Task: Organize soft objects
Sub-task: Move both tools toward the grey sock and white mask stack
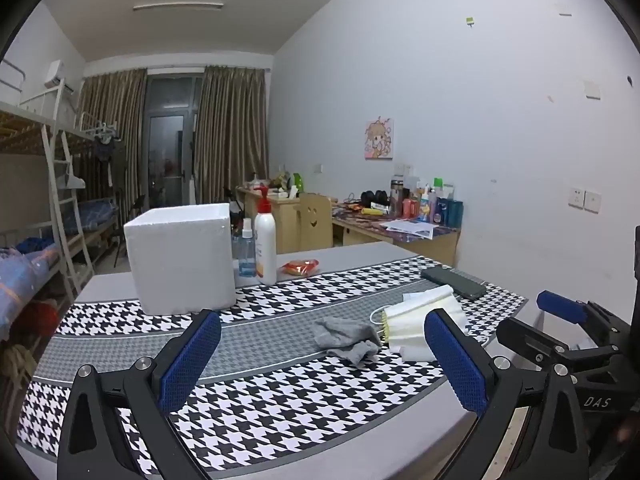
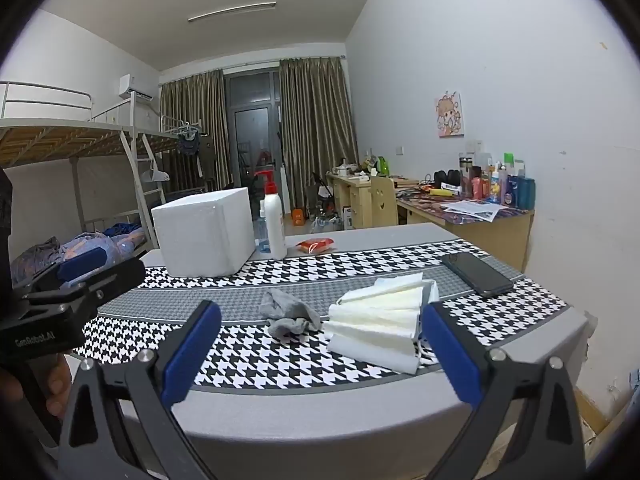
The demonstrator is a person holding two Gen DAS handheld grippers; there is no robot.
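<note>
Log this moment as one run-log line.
left gripper: open, empty | right gripper: open, empty | grey sock: on table beside face masks | foam box: behind | status: no grasp yet

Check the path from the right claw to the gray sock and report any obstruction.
Nothing visible blocks it. The right claw, open, hangs over the table's near edge; only bare houndstooth cloth lies before the gray sock. The face masks sit just right of the sock, off that line.

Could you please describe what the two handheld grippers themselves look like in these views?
Both the left gripper and the right gripper have black angular frames with silver bolts and blue textured finger pads. White lettering marks the bodies: "DAS" on the right, "GenRobot.AI" on the left.
</note>
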